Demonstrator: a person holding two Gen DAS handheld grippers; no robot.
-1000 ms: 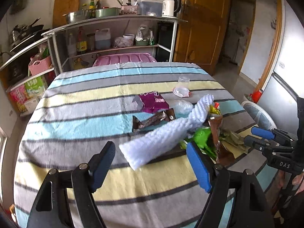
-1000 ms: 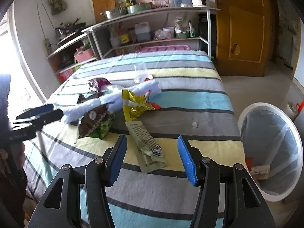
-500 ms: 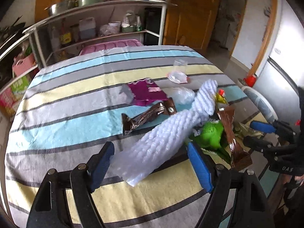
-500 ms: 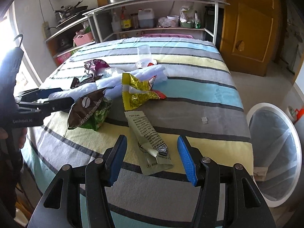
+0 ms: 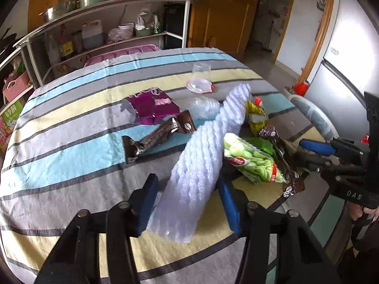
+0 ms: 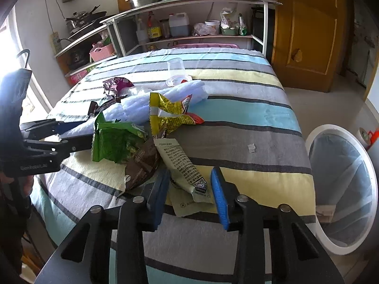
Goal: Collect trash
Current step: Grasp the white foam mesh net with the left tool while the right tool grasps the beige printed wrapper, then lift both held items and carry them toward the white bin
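Closing around a white foam sleeve [image 5: 201, 165], the left gripper [image 5: 187, 198] has its blue pads beside the ribbed, puffy tube without clearly pressing it; the right gripper [image 6: 189, 189] is closing over a pale green wrapper [image 6: 182, 165], flat and printed; both lie among crumpled packets on a striped tablecloth [image 6: 248, 113]; a white bin [image 6: 343, 189] stands beside the table.

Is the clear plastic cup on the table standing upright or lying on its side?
Upright. The cup stands on the striped cloth with its open mouth upward, behind a round lid.
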